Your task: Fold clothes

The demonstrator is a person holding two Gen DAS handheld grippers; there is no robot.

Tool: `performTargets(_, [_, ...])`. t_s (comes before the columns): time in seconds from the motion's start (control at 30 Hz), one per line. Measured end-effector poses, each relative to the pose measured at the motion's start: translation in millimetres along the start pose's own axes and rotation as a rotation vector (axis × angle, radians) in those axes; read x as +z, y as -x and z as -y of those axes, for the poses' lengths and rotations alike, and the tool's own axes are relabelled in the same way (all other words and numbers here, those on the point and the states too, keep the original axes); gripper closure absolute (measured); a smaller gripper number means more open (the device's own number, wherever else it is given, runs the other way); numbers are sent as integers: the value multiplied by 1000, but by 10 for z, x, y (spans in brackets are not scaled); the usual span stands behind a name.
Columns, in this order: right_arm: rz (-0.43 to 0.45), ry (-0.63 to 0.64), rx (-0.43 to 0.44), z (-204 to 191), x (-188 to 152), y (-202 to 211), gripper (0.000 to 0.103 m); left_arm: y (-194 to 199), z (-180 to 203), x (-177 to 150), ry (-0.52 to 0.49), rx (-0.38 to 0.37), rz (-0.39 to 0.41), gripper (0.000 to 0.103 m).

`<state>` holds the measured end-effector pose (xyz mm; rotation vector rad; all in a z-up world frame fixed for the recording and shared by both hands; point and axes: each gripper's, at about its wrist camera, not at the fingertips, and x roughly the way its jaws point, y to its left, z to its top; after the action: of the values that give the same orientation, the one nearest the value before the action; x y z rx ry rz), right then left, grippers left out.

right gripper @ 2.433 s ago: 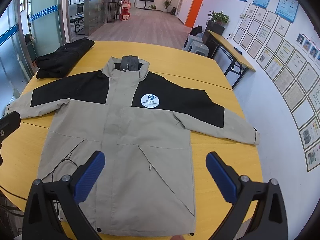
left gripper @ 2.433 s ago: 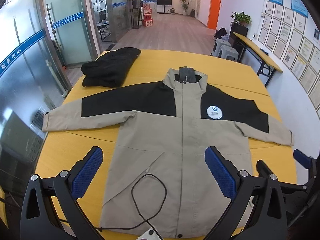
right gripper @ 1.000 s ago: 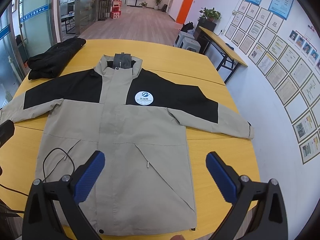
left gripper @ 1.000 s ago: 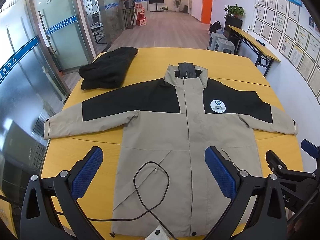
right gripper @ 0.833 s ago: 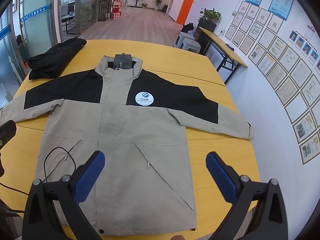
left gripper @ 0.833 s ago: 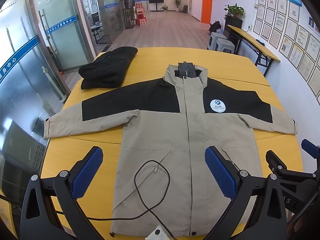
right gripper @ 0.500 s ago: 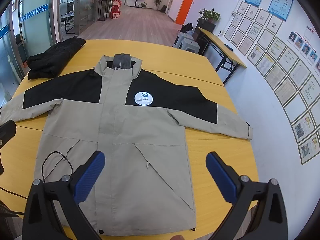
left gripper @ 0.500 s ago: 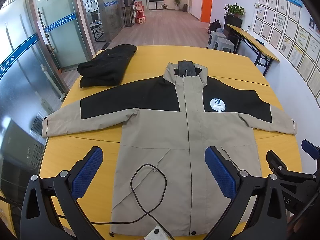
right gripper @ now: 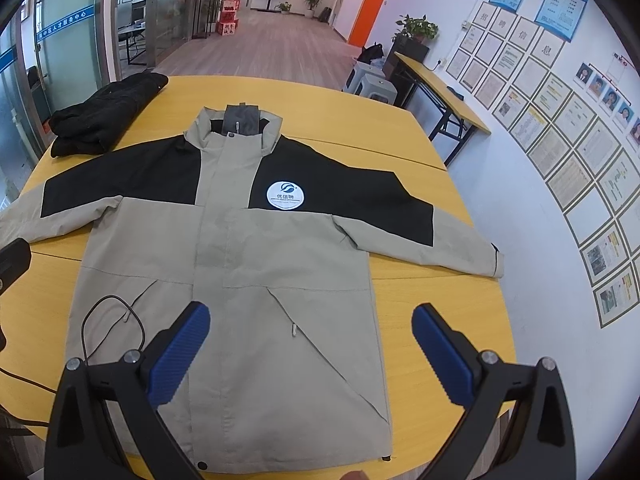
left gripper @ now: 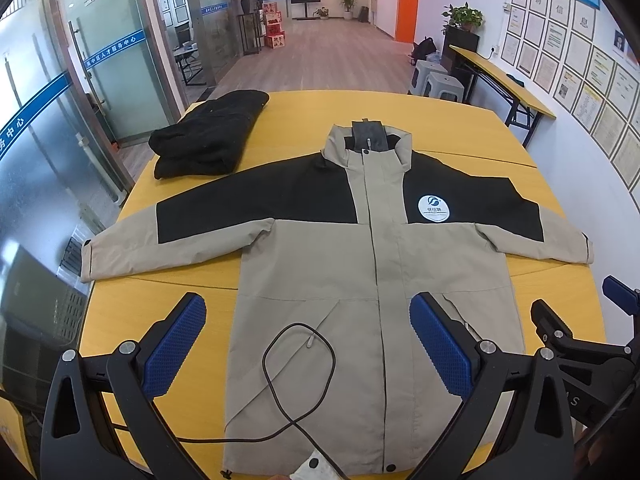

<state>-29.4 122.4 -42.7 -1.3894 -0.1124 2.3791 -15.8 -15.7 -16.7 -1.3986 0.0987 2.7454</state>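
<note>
Left wrist view looks down on a jacket (left gripper: 320, 272) spread flat, front up, on a yellow table (left gripper: 360, 108), collar at the far end and hem at the near edge. Both sleeves lie straight out to the sides; the left cuff reaches the table's left edge. The jacket is tan with black across shoulders and upper sleeves, and a round white badge (left gripper: 434, 208) sits on the chest; its lettering is too small to read. The left gripper (left gripper: 308, 344) hovers above the lower half of the jacket, its blue-padded fingers (left gripper: 176, 344) spread wide with nothing between them. A thin black cable (left gripper: 298, 364) loops over the lower front and runs off the near edge, where its end is cut off by the frame. A small white object at the hem is half hidden at the bottom border and cannot be identified. A folded black garment (left gripper: 208, 136) rests at the far left corner, apart from the jacket.

Right wrist view shows the right gripper (right gripper: 312, 352) likewise released, fingers wide apart above the jacket's lower right front, touching nothing. Part of it also appears at the right edge of the left view, mostly cut off. Whether either gripper's frame touches the cloth below is hidden from both cameras.
</note>
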Motion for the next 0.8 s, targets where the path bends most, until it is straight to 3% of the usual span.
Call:
performTargets(0.2, [-5, -25, 67, 110, -86, -71, 0, -96, 80, -22, -35, 4, -11, 0])
performTargets(0.33, [-31, -84, 166, 357, -252, -201, 0, -243, 230, 15, -138, -63, 1, 0])
performTargets(0.4, [-43, -154, 224, 676, -421, -320, 0, -339, 325, 72, -195, -124, 10, 0])
performTargets(0.57, [-64, -466, 253, 1844, -866, -814, 0, -688, 832, 384, -341, -282, 50, 0])
performTargets(0.8, [13, -913, 351, 3286, -1164, -1918, 0, -1657, 1958, 783, -433, -341, 16, 0])
